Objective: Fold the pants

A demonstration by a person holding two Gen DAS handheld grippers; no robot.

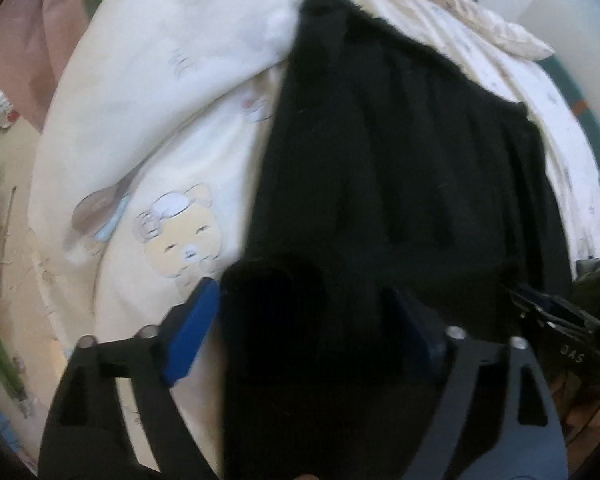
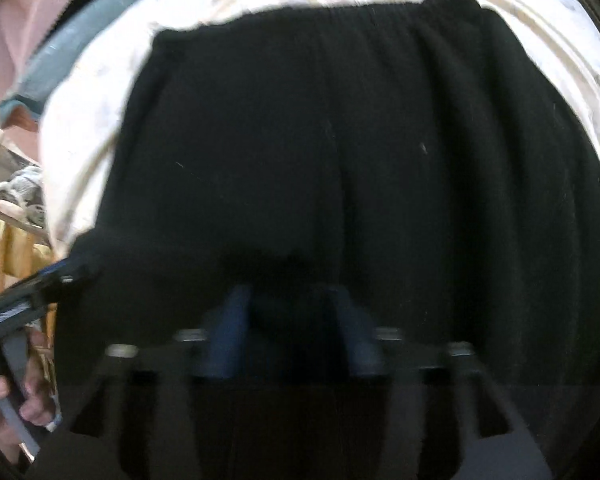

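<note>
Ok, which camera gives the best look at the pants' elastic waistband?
Right wrist: the gathered waistband runs unobstructed across the top of the black pants. Left wrist shows the pants lengthwise, with no waistband distinguishable.

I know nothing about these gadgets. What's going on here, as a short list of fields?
garment: black pants, spread over the bed
surface: cream bedding with a bear print
left tool: blue fingers around a bunch of the black fabric
right tool: fingers around a fold of the same pants
waistband: at the far edge in the right view
sharpness: both views blurred
</note>
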